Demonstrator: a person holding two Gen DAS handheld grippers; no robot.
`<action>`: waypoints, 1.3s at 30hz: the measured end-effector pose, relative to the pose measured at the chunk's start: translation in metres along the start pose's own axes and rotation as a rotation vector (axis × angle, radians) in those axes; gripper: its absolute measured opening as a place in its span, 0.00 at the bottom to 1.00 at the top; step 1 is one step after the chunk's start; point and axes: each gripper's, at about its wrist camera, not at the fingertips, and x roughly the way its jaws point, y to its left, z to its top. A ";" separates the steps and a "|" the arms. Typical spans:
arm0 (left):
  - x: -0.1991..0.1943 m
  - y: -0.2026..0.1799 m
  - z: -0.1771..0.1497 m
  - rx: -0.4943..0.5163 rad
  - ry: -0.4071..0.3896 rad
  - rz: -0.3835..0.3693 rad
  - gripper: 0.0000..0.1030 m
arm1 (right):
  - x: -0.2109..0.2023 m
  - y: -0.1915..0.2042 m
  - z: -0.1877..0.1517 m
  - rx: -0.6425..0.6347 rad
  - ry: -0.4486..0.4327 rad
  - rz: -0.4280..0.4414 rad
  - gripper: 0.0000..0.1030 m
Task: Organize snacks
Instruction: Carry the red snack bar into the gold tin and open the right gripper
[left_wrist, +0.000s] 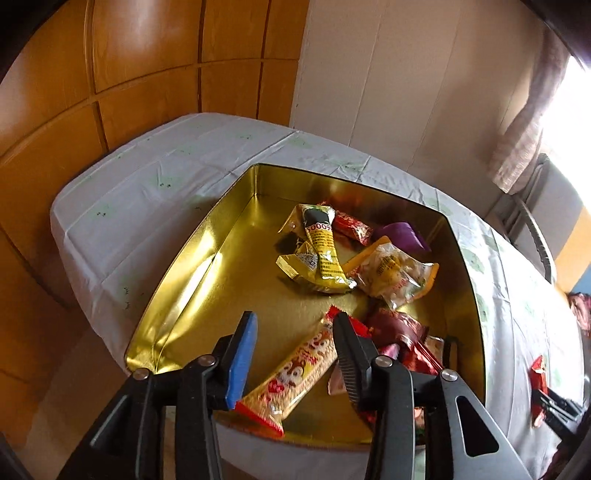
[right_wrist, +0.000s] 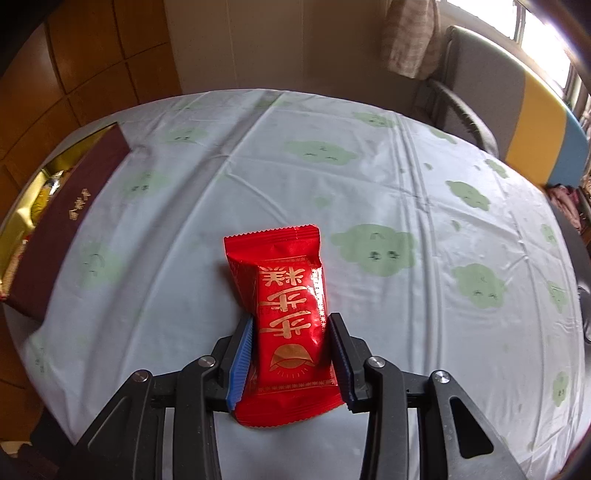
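Note:
A gold tin box (left_wrist: 184, 295) sits on the table and holds several snack packets, among them a yellow packet (left_wrist: 325, 251) and a clear bag (left_wrist: 395, 273). My left gripper (left_wrist: 295, 332) is open above the tin's near side; a long biscuit packet with red ends (left_wrist: 295, 373) lies in the tin below its jaws. My right gripper (right_wrist: 291, 332) is shut on a red packet with gold characters (right_wrist: 288, 314), held just above the tablecloth. The right gripper and red packet also show in the left wrist view (left_wrist: 539, 384) at the far right. The tin's dark red side (right_wrist: 74, 218) shows at the left.
The table wears a pale cloth with green cloud prints (right_wrist: 369, 177). A wooden panelled wall (left_wrist: 92, 92) stands behind and left. A grey, yellow and blue chair (right_wrist: 517, 110) stands at the table's far right, with a curtain (right_wrist: 410, 37) by the window.

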 end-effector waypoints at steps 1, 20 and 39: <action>-0.003 -0.001 -0.002 0.006 -0.007 -0.001 0.42 | 0.000 0.006 0.001 -0.011 0.003 0.014 0.39; -0.021 0.021 -0.008 -0.042 -0.060 0.029 0.43 | -0.052 0.215 0.077 -0.416 -0.080 0.362 0.39; -0.010 0.036 -0.017 -0.055 -0.041 0.052 0.43 | 0.025 0.290 0.090 -0.419 0.097 0.372 0.31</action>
